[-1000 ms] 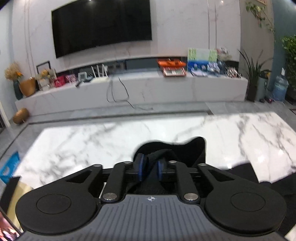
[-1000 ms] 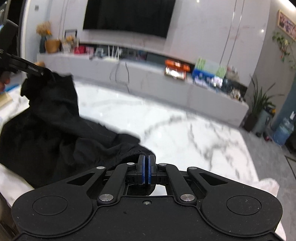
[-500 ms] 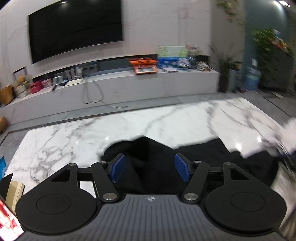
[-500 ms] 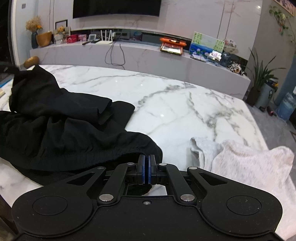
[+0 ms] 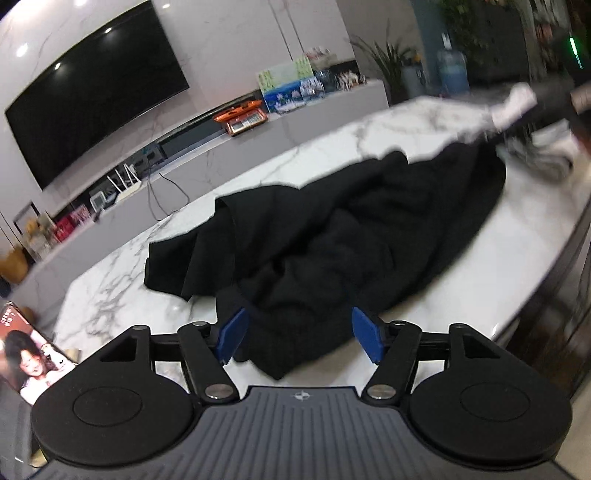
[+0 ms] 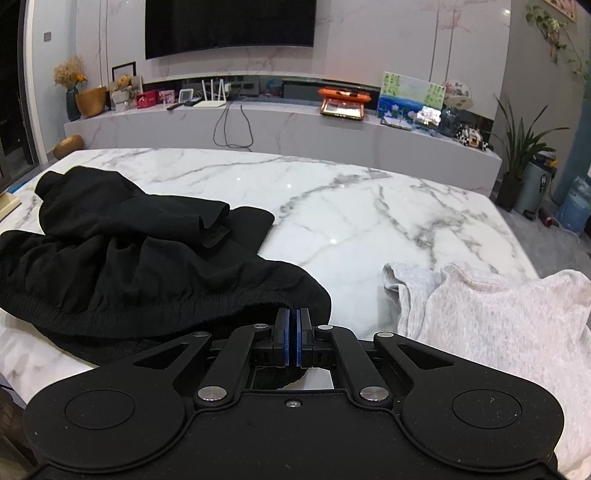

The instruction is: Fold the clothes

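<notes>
Pinching black garment (image 6: pixel 155 266) hem, right gripper (image 6: pixel 294 325) anchors it w/ pads closed; left gripper (image 5: pixel 297 334) hovers spread wide, ready to grab.

A: Where does the left wrist view sit?

B: Low and close behind the crumpled black cloth garment (image 5: pixel 332 236), tilted, facing across the white veined marble table (image 5: pixel 110 280) to the dark wall television (image 5: pixel 96 96).

A: And the right?

B: Level, near the same garment (image 6: pixel 147 258), table (image 6: pixel 369 206) and television (image 6: pixel 229 26), all shared.
</notes>
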